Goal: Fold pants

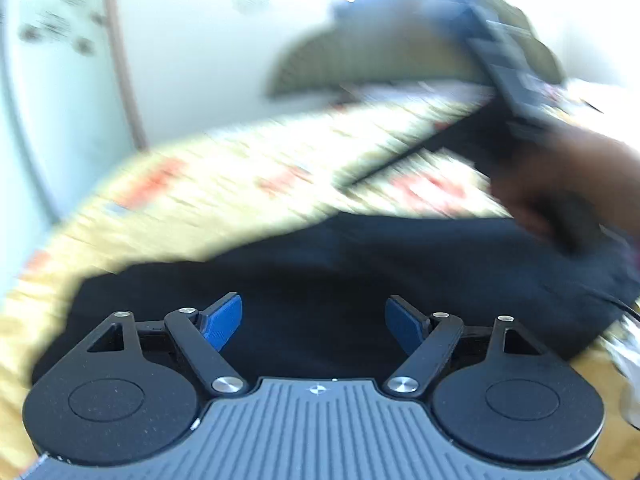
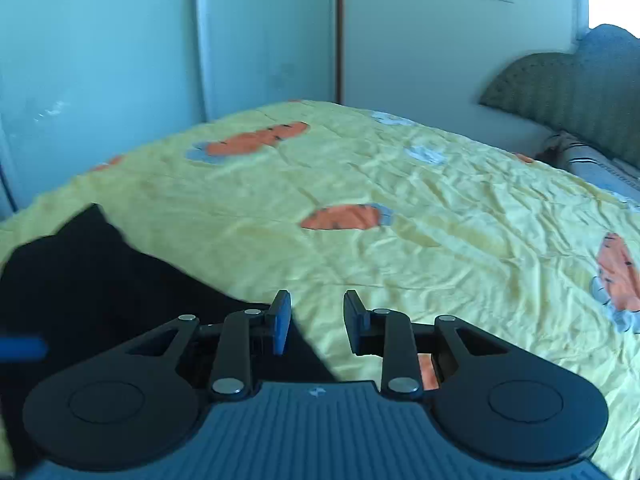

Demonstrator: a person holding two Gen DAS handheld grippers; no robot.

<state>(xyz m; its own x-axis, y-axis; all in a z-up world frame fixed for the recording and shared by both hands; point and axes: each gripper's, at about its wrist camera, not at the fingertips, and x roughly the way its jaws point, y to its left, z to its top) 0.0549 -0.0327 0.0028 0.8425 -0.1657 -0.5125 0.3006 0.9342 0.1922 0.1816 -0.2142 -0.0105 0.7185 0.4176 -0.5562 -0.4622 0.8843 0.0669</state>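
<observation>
Dark navy pants [image 1: 340, 280] lie spread on a yellow bedspread [image 1: 200, 184]; the left wrist view is motion-blurred. My left gripper [image 1: 314, 322] is open and empty, just above the pants. The other gripper body and the hand holding it [image 1: 560, 184] show at the upper right of that view, over the pants. In the right wrist view the pants [image 2: 100, 280] lie at the lower left. My right gripper [image 2: 316, 322] is open and empty, over the pants' edge where it meets the bedspread [image 2: 400, 200].
The bedspread has orange carrot prints [image 2: 344, 218]. A green padded headboard [image 2: 580, 92] and a striped pillow [image 2: 592, 160] are at the right. Pale wardrobe doors [image 2: 120, 60] and a white wall stand beyond the bed.
</observation>
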